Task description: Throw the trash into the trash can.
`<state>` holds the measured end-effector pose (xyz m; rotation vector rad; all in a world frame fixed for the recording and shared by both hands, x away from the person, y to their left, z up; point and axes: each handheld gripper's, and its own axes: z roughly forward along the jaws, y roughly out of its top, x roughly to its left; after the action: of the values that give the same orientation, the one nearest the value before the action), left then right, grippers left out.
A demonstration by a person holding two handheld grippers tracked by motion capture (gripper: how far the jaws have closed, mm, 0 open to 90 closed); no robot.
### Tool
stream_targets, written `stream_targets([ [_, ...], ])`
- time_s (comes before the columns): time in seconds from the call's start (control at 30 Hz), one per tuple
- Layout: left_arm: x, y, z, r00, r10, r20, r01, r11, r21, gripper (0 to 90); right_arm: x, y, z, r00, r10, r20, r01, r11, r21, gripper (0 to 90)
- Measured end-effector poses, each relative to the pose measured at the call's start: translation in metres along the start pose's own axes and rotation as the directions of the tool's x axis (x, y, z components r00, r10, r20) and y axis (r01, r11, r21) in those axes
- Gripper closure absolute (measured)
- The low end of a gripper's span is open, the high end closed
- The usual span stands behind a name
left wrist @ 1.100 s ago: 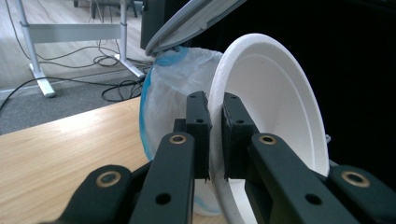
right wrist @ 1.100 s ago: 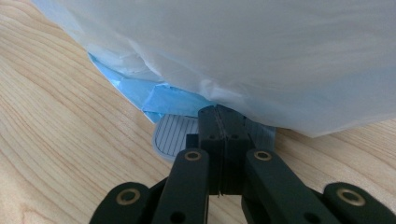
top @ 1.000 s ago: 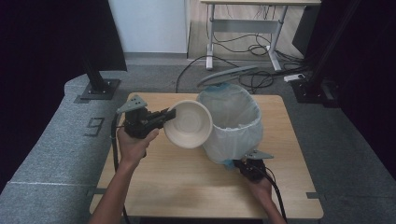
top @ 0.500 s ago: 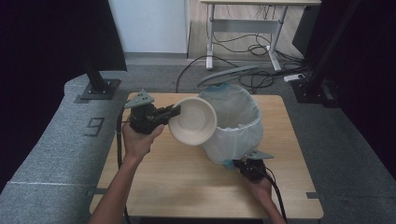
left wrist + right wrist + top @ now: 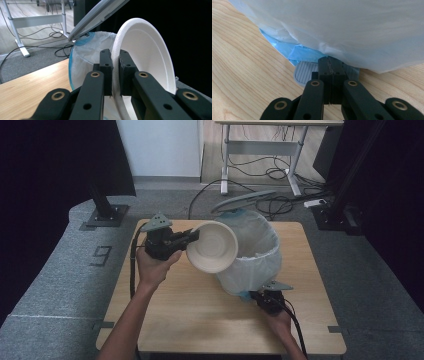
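Note:
A white foam bowl [image 5: 212, 247] hangs tilted on its side at the left rim of a pedal bin [image 5: 252, 257] lined with a white bag. My left gripper [image 5: 193, 237] is shut on the bowl's rim, one jaw inside and one outside. In the left gripper view the bowl [image 5: 147, 55] stands edge-on between the pads, with the bin [image 5: 83, 50] and its raised grey lid [image 5: 100, 15] behind. My right gripper [image 5: 256, 295] is at the bin's near foot. Its jaws are shut with nothing between them, tips [image 5: 328, 60] on the grey ribbed pedal [image 5: 304, 72] under the bag [image 5: 337, 25].
The bin stands at the back right of a wooden table [image 5: 175, 320]. Grey padding [image 5: 60, 270] borders the table on the left. Behind it are a black stand [image 5: 102, 210], a desk frame [image 5: 260, 150] and loose cables [image 5: 280, 175] on the floor.
My left gripper has carried the bowl to the right and a little upward, so the bowl now overlaps the bin's rim. The right gripper has stayed on the pedal.

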<state>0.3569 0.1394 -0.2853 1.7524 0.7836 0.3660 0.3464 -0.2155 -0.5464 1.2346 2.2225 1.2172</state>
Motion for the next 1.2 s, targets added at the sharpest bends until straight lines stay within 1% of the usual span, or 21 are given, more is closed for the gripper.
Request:
stream_targets([
  [0.47, -0.004, 0.005, 0.006, 1.0000, 0.007, 0.007, -0.007, 1.0000, -0.002, 83.7, 0.000, 0.000, 0.000, 1.0000, 0.000, 0.001, 0.000, 1.000, -0.001, 88.8],
  [0.7, -0.007, 0.007, 0.010, 0.9998, 0.017, 0.005, -0.017, 0.9999, 0.000, 83.7, 0.000, 0.000, 0.000, 1.0000, -0.001, 0.000, 0.001, 1.000, 0.000, 88.8],
  [1.1, -0.008, 0.010, 0.015, 0.9999, 0.010, 0.008, -0.010, 0.9999, -0.009, 83.7, 0.000, 0.000, 0.000, 1.0000, 0.000, -0.001, 0.000, 1.000, -0.003, 88.8],
  [1.2, -0.009, 0.011, 0.018, 0.9998, 0.016, 0.009, -0.016, 0.9998, -0.009, 83.7, 0.000, 0.000, 0.000, 1.0000, 0.000, 0.000, 0.000, 1.000, -0.003, 88.8],
])
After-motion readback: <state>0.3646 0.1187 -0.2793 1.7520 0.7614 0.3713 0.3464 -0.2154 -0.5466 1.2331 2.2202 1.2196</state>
